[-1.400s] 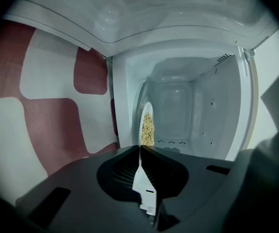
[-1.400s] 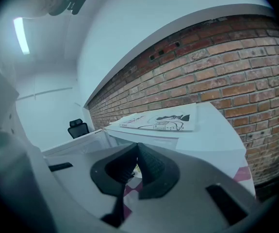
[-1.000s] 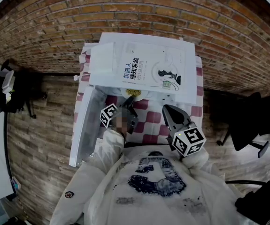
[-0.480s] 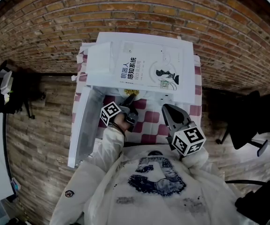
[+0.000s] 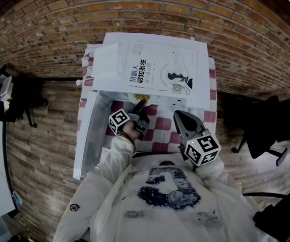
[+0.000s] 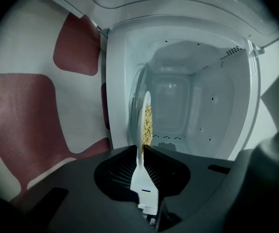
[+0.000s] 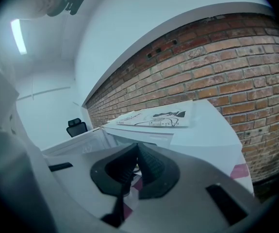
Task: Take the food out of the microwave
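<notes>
Two claws show in the head view, one in each hand of a person in a white sweatshirt (image 5: 165, 195). The left claw (image 5: 139, 108) reaches to the open front of the white microwave (image 5: 201, 82), and its jaws are closing on the rim of a white plate (image 5: 141, 101). In the left gripper view the left claw (image 6: 141, 150) has the plate (image 6: 142, 123) edge-on between its ribbed pads, one pad on either face of the rim, so the rim is pinched. Yellowish food (image 6: 148, 125) lies heaped on the plate. The plate sits at the mouth of the empty white cavity (image 6: 188, 101); whether it rests on the cavity floor or hangs clear of it cannot be told.

The microwave door (image 5: 88, 140) stands swung out to the left of the head view. A book (image 5: 160, 74) lies flat on top of the microwave. The microwave stands on a counter under a red and white checked cloth (image 5: 161, 126), against a brick wall (image 5: 134, 9).

The right claw (image 5: 180, 116) hangs over the checked cloth, right of the left claw and apart from the plate. In the right gripper view the right claw (image 7: 137, 148) has its jaws pressed together with nothing between them, and the microwave's top with the book (image 7: 156, 116) lies beyond
</notes>
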`<state>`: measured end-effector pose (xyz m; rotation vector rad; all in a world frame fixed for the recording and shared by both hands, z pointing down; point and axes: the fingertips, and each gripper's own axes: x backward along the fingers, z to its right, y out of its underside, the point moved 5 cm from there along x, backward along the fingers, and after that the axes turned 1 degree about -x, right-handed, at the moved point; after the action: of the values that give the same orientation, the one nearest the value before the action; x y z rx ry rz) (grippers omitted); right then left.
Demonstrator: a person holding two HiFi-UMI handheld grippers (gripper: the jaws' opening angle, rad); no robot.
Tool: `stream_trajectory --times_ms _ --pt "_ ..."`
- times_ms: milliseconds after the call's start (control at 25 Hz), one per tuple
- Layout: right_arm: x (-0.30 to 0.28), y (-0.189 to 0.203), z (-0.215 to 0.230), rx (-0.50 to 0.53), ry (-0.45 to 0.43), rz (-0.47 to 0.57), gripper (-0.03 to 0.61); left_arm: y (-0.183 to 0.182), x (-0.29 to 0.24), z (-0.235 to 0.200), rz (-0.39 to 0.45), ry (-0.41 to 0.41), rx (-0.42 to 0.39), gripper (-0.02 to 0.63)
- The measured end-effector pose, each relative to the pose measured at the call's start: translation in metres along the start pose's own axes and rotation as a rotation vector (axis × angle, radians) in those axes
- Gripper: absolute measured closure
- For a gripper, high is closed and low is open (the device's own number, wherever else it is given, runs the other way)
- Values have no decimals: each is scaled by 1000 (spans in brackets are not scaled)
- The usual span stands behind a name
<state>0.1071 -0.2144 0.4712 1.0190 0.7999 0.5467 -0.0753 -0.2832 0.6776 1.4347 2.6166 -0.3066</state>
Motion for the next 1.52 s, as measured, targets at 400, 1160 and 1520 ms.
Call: stream_trajectory --times_ms 400,1160,1520 --pt "5 3 -10 -1 18 -1 565 0 6 0 -12 41 3 584" --pt "19 19 -48 -51 36 35 565 24 50 18 -100 117 -39 591" --pt "39 34 -84 -82 55 74 565 45 98 45 -124 165 -43 591"
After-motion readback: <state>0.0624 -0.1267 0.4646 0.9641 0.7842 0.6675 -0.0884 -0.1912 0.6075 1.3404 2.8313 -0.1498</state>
